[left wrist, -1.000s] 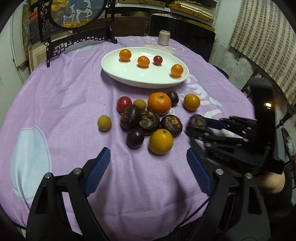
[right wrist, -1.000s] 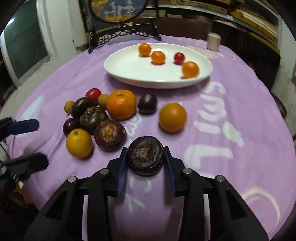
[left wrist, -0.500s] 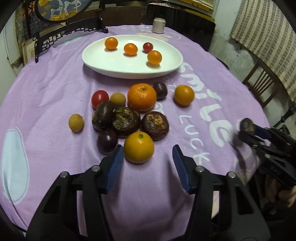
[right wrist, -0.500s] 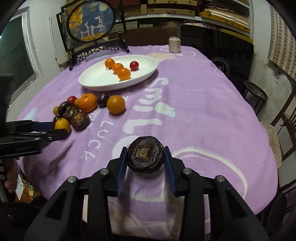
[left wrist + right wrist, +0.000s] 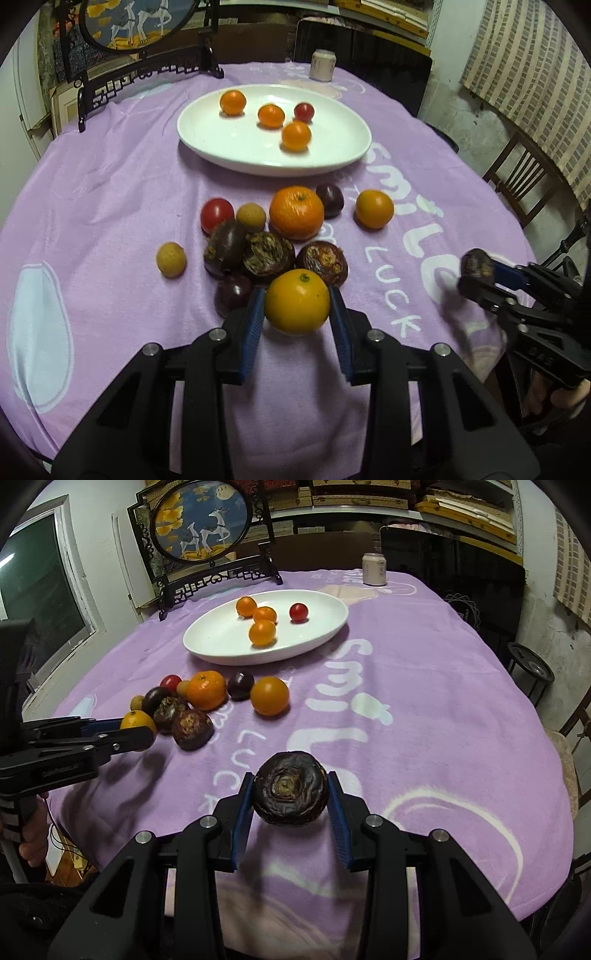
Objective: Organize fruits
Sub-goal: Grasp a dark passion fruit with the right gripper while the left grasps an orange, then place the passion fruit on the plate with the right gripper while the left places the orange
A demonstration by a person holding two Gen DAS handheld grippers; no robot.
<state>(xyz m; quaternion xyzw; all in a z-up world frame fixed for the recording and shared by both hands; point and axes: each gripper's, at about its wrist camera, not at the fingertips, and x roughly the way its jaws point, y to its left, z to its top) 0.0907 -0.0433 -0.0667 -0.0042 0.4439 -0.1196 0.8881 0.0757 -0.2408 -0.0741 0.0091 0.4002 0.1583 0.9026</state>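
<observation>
In the left wrist view my left gripper (image 5: 296, 300) is closing its jaws around a yellow orange (image 5: 297, 308) at the near edge of the fruit pile (image 5: 273, 236); both blue pads touch its sides. The fruit rests on the purple cloth. My right gripper (image 5: 290, 788) is shut on a dark wrinkled fruit (image 5: 290, 794), held above the cloth right of the pile; the left wrist view has that fruit at the far right (image 5: 476, 266). A white oval plate (image 5: 229, 147) behind the pile holds three small oranges and a red tomato (image 5: 304, 112).
Loose on the cloth lie a big orange (image 5: 296, 212), a smaller orange (image 5: 374, 208), a red tomato (image 5: 217, 215), two pale yellow fruits and several dark ones. A can (image 5: 322, 65) and a framed round screen (image 5: 201, 524) stand at the far edge. A wooden chair (image 5: 524, 184) stands right.
My left gripper moved forward to the yellow orange and its jaws narrowed from wide apart onto it. My right gripper carried the dark fruit away from the pile, toward the right.
</observation>
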